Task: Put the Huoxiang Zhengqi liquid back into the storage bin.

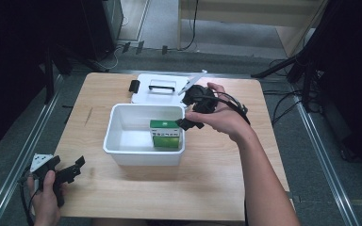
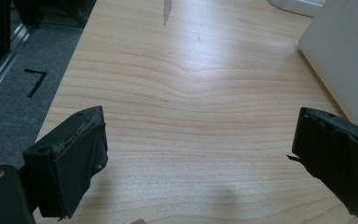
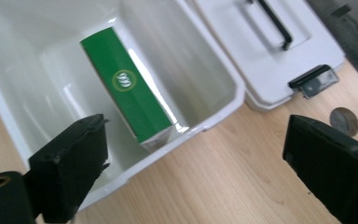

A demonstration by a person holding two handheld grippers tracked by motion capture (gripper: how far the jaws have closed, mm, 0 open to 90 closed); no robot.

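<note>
While the right gripper [image 1: 188, 123] hovered at the right rim of the white bin [image 1: 122, 153] near the middle of the high view, its jaws stood spread wide with nothing between them; the right gripper view looked between the two black jaws straight down into the bin. The green box [image 3: 128, 100] lay inside, leaning against the wall on the bin's right side in the high view, its green face with a pale round mark turned up and one end resting on the bin floor. It was free of the jaws, so I judged the placing step as done: the box was in the container and had been let go.

At the lower left of the high view, the left gripper [image 1: 70, 172] rested near the table's front left corner, held in the person's left hand [image 1: 45, 200]. Its jaws were also spread apart, and the left gripper view showed bare wooden table [image 2: 186, 93] between them, with the bin's outer wall at the upper right of that frame.

Behind the bin, toward the top of the high view, the white lid [image 1: 143, 92] lay flat on the table with its black handle [image 1: 161, 87] up and a black latch at its left edge. In the right gripper view a small round coin-like disc [image 3: 344, 120] sat on the wood just beside the lid's latch corner.

What seemed left, by my judgement, was closing up: the lid was off and untouched by either gripper, so picking it up and seating it on the bin would likely follow
</note>
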